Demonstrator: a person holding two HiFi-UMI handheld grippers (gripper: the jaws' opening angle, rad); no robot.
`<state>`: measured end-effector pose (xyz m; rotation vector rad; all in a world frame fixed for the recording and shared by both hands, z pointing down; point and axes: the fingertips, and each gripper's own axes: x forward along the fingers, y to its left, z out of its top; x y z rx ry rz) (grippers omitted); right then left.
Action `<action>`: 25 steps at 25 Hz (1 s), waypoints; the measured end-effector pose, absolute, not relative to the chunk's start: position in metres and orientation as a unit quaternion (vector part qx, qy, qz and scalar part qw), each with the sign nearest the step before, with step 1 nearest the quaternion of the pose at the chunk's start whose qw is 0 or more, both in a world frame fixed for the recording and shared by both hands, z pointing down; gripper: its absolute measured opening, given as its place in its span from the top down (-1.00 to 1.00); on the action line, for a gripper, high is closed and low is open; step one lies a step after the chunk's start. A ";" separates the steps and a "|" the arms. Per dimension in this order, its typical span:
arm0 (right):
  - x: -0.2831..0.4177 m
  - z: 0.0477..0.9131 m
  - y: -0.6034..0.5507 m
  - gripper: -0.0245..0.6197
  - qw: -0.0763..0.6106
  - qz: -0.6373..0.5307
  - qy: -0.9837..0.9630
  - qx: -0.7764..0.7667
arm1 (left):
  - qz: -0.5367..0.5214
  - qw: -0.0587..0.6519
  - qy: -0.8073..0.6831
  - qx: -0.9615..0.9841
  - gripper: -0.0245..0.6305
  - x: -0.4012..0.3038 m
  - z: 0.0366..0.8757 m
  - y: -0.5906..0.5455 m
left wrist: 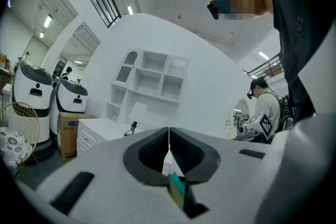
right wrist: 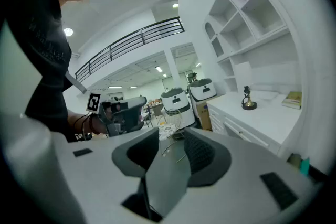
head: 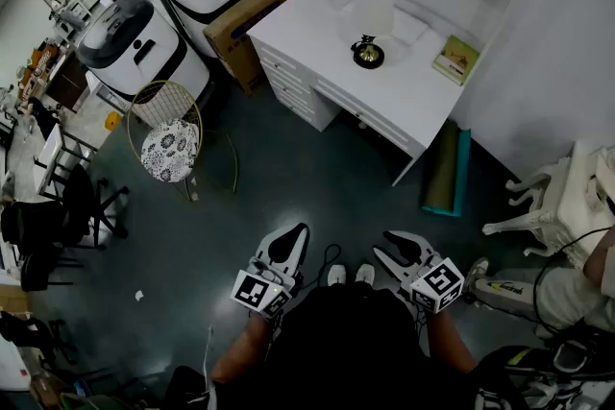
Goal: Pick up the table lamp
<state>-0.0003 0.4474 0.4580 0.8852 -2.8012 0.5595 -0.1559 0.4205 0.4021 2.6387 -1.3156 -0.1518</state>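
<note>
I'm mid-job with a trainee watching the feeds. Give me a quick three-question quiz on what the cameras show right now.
1. True or false: the lamp stands on the desk, with both grippers well away from it.
2. Fill in: the left gripper's jaws are together; the right gripper's jaws are ___.
3. In the head view, what lies on the desk to the right of the lamp?
A. a book
B. a mug
C. a plate

Key: 1 true; 2 apart; 3 A.
</note>
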 end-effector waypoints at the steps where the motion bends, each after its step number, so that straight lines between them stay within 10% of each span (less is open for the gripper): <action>1: 0.008 0.457 0.445 0.43 0.074 0.185 -0.933 0.300 | -0.047 0.090 -0.443 0.891 0.86 -0.151 0.401 0.420; 25: 0.091 0.443 0.387 0.43 -0.021 0.166 -0.933 0.318 | -0.033 0.063 -0.458 0.886 0.86 -0.077 0.397 0.391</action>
